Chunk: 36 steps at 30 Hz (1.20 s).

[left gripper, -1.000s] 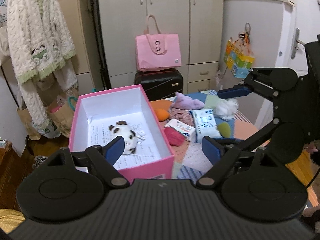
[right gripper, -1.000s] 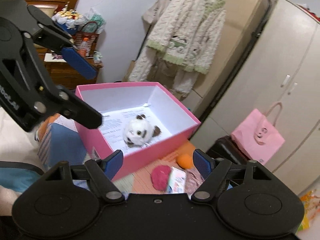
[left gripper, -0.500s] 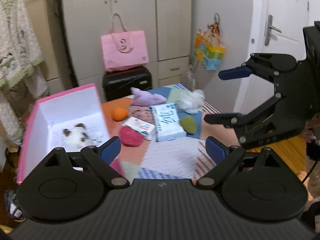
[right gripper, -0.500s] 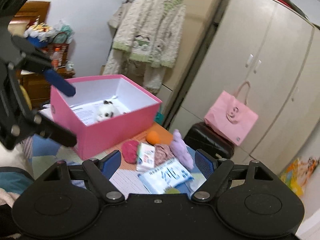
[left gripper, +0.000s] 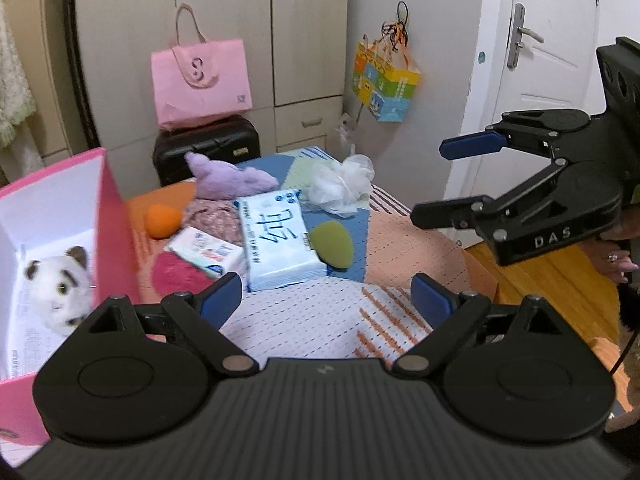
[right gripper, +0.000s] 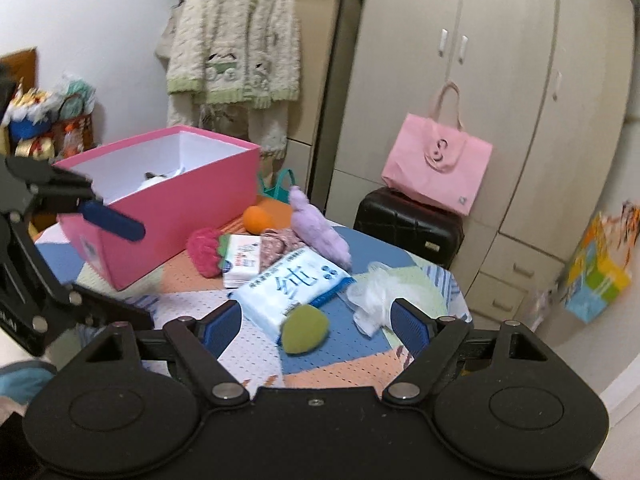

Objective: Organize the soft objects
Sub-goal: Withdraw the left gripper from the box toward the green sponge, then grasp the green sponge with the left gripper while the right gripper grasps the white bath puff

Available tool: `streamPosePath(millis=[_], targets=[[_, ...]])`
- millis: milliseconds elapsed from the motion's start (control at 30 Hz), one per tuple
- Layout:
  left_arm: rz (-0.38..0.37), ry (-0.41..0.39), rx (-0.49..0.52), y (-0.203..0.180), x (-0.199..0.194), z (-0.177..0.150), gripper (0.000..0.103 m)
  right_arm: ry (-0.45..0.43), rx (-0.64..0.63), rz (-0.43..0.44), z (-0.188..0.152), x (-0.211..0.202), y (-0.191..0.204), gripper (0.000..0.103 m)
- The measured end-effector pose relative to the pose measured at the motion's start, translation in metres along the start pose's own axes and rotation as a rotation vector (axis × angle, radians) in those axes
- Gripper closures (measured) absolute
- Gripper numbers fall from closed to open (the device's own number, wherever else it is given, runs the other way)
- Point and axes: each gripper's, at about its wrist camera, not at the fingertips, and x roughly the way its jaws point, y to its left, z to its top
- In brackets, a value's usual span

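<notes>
A pink box stands at the table's left with a panda plush inside. On the patchwork cloth lie a green sponge, a large tissue pack, a small tissue pack, a red plush, an orange ball, a purple plush and a white mesh puff. My left gripper is open and empty above the cloth. My right gripper is open and empty, just before the green sponge.
A black suitcase with a pink bag stands behind the table by the wardrobe. A colourful bag hangs near the door. A fleece coat hangs behind the box. Wooden floor lies right of the table.
Both grippers have swung right, away from the pink box and toward the loose items. The right gripper now faces the green sponge and tissue pack; both stay open.
</notes>
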Motion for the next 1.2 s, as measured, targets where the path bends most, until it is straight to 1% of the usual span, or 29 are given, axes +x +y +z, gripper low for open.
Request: streamPosePath(millis=[100,200,267,367,433,533,567,600,667,733,800,833,867,933,1000,1100,1200], targets=[[0.002,-0.016,0.015,-0.004,0.018,0.001,0.013,-0.021,0.044,0.003,-0.007,0.011,-0.014,0.017],[0.044,-0.062,0.072,-0.014,0.032,-0.001,0.013,-0.038,0.076,0.017,-0.014,0.023,-0.027,0.017],[0.066,-0.078,0.107,-0.019,0.041,-0.001,0.013,-0.04,0.094,0.025,-0.017,0.032,-0.033,0.017],[0.063,-0.084,0.127,-0.023,0.059,-0.002,0.013,-0.046,0.115,0.043,-0.022,0.044,-0.044,0.017],[0.042,-0.079,0.116,-0.023,0.069,-0.001,0.014,-0.054,0.124,0.05,-0.024,0.052,-0.05,0.017],[0.001,-0.053,0.066,-0.02,0.087,0.001,0.015,-0.07,0.144,0.07,-0.026,0.066,-0.061,0.017],[-0.004,-0.047,0.052,-0.02,0.092,0.002,0.019,-0.073,0.153,0.079,-0.027,0.071,-0.064,0.017],[-0.001,-0.042,0.04,-0.02,0.097,0.003,0.021,-0.077,0.161,0.085,-0.027,0.074,-0.067,0.017],[0.017,-0.046,0.046,-0.022,0.105,0.004,0.032,-0.082,0.18,0.089,-0.028,0.085,-0.073,0.017],[0.041,-0.057,0.047,-0.023,0.11,0.007,0.039,-0.085,0.193,0.079,-0.03,0.094,-0.078,0.017],[0.022,-0.063,0.019,-0.021,0.112,0.01,0.041,-0.094,0.2,0.068,-0.03,0.103,-0.083,0.017],[0.014,-0.061,0.004,-0.019,0.114,0.012,0.044,-0.098,0.202,0.071,-0.03,0.107,-0.086,0.017],[0.017,-0.055,-0.005,-0.018,0.116,0.013,0.045,-0.101,0.203,0.076,-0.031,0.112,-0.089,0.016],[0.042,-0.04,-0.002,-0.017,0.123,0.014,0.046,-0.106,0.201,0.084,-0.03,0.121,-0.092,0.013],[0.065,-0.012,-0.005,-0.016,0.129,0.013,0.05,-0.107,0.199,0.09,-0.03,0.129,-0.096,0.01],[0.081,-0.009,-0.019,-0.017,0.13,0.011,0.05,-0.091,0.207,0.098,-0.03,0.141,-0.098,0.01],[0.095,-0.004,-0.031,-0.019,0.129,0.008,0.05,-0.054,0.225,0.111,-0.032,0.154,-0.1,0.01]])
